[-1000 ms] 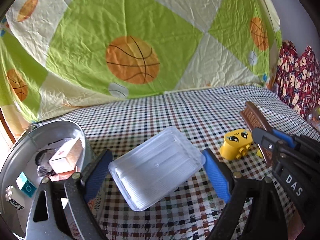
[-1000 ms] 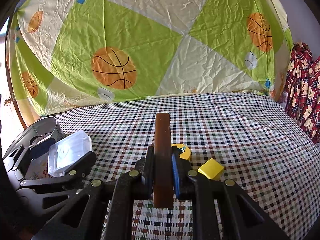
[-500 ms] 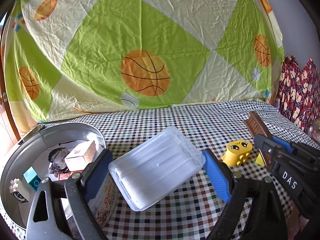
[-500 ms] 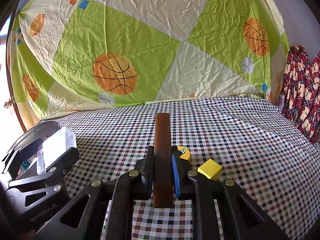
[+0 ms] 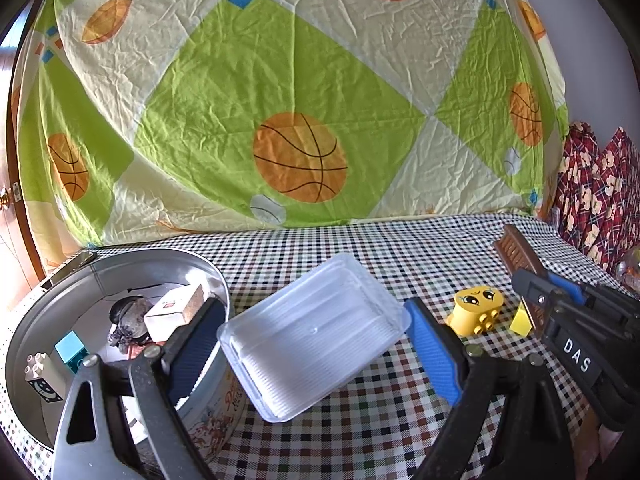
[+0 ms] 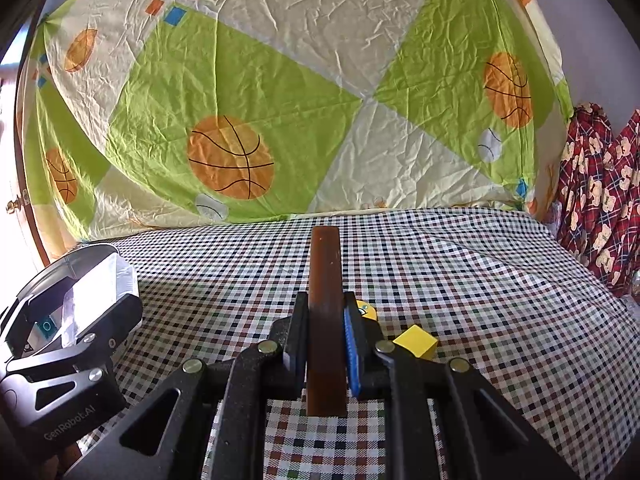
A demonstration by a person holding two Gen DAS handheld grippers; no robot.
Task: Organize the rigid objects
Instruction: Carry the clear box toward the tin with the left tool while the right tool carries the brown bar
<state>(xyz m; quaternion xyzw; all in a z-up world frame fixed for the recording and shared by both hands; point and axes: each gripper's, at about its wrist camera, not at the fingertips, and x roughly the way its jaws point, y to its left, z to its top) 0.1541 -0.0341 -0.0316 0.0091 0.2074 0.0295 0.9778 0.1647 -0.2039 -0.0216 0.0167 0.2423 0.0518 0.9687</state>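
Note:
My left gripper is shut on a clear plastic box and holds it tilted above the checkered cloth, just right of a round metal tin. In the right wrist view the same box shows at the far left, in front of the tin. My right gripper is shut on a brown comb, which sticks out forward between the pads. The comb also shows in the left wrist view at the right. A yellow toy block with a face and a yellow cube lie on the cloth.
The tin holds a white box, a teal brick, a white brick and a dark lump. A basketball-print sheet hangs behind the table. Red patterned fabric is at the right edge.
My left gripper has carried the clear box to the left, closer to the tin, and the tin shows more fully. The right gripper and comb have stayed put.

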